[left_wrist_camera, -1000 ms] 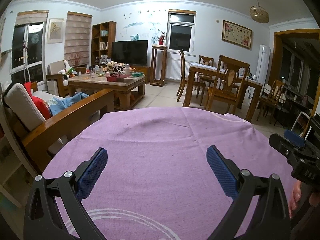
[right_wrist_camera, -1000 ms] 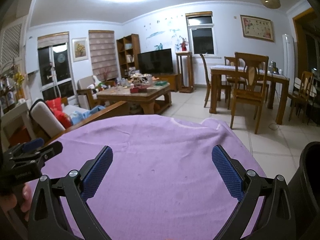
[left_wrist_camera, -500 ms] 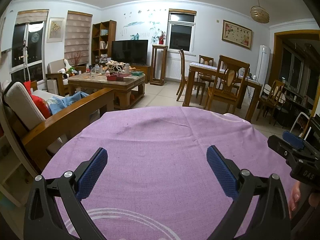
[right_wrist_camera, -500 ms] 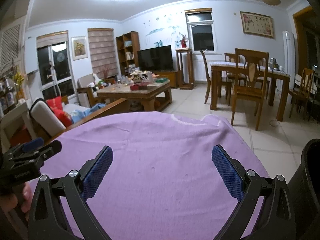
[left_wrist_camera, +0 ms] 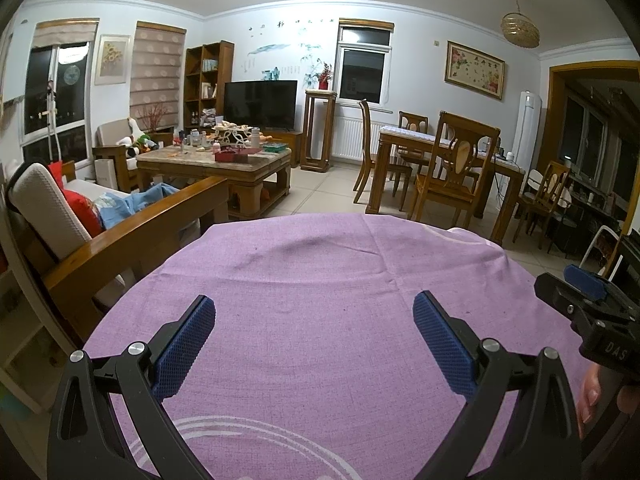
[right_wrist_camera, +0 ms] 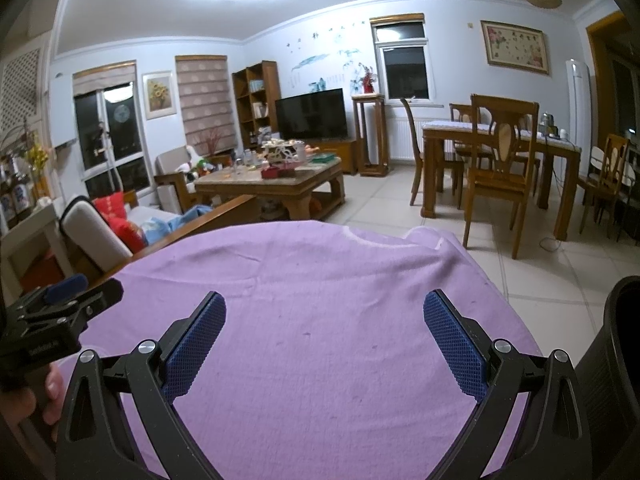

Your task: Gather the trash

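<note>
Trash bin (right_wrist_camera: 618,364), or at least looked like one: just a dark round rim and ribbed wall poking in at the right edge of the right wrist view, low down, right beside the purple tablecloth (left_wrist_camera: 320,264). Couldn't see inside it. Couldn't pick out any loose trash on the cloth from either camera, only faint specks and a few creases.

Had the right gripper (right_wrist_camera: 325,300) hovering over the cloth with its blue pads (right_wrist_camera: 192,340) spread wide, gripping nothing. Same deal with the left gripper (left_wrist_camera: 314,304): spread wide over the cloth, nothing between the fingers, with a white swirl print on the fabric just below it. Held them side by side, each one peeking into the edge of the other's view. Caught a bit of the right hand (left_wrist_camera: 590,392) under its gripper body in the left wrist view, and a bit of the left hand (right_wrist_camera: 48,396) in the right wrist view.

Further out: wooden-armed sofa (left_wrist_camera: 132,236) with red cushions just left of the cloth, cluttered coffee table (left_wrist_camera: 256,168) behind that, then a TV (left_wrist_camera: 260,104) against the back wall. Off to the right, a dining table (left_wrist_camera: 404,133) ringed with wooden chairs (left_wrist_camera: 460,168) on pale floor tiles.
</note>
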`<state>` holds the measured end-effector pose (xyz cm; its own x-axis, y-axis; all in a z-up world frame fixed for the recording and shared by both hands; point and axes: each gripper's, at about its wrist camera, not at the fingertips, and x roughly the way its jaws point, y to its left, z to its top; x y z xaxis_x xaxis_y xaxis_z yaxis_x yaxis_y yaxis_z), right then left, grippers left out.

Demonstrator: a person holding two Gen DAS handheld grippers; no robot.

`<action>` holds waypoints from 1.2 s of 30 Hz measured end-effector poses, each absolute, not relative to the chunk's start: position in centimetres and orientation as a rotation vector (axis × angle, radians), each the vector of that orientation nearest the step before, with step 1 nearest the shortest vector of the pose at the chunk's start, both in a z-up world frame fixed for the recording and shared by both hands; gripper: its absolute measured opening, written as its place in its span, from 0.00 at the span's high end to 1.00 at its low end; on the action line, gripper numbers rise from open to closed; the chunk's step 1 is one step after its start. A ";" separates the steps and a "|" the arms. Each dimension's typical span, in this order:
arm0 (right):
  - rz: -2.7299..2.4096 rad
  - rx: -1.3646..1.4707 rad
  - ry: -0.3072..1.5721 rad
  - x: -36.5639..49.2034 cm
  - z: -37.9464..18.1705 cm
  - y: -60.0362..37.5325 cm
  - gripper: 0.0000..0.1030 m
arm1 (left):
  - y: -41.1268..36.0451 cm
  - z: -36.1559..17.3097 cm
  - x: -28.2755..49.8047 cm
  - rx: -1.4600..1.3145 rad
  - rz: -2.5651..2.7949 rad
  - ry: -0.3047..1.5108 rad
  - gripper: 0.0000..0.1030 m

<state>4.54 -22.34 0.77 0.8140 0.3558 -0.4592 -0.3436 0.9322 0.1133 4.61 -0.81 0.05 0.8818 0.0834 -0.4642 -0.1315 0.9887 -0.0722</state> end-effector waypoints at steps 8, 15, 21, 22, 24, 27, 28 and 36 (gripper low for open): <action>0.374 0.027 0.498 4.4 1.0 -22.3 0.05 | -0.8 0.0 4.6 -0.102 0.112 0.479 0.05; 0.375 0.028 0.499 4.4 1.2 -22.3 0.05 | -0.9 0.0 4.5 -0.102 0.113 0.479 0.05; 0.375 0.028 0.501 4.3 1.3 -22.4 0.05 | -1.0 0.0 4.5 -0.103 0.113 0.478 0.05; 0.375 0.028 0.500 4.3 1.4 -22.4 0.05 | -0.9 0.1 4.5 -0.103 0.112 0.478 0.05; 0.375 0.028 0.500 4.4 1.5 -22.4 0.05 | -1.0 0.1 4.5 -0.102 0.112 0.478 0.05; 0.375 0.028 0.501 4.3 1.6 -22.4 0.05 | -1.0 0.1 4.5 -0.103 0.112 0.478 0.05; 0.375 0.029 0.501 4.3 1.7 -22.3 0.05 | -1.0 0.1 4.5 -0.103 0.113 0.478 0.05; 0.375 0.029 0.503 4.2 1.9 -22.3 0.05 | -1.1 0.1 4.5 -0.103 0.113 0.478 0.05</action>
<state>4.20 -22.34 1.86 0.8097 0.3578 -0.4652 -0.3439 0.9316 0.1179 4.46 -1.06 0.08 0.8819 0.0838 -0.4639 -0.1322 0.9885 -0.0727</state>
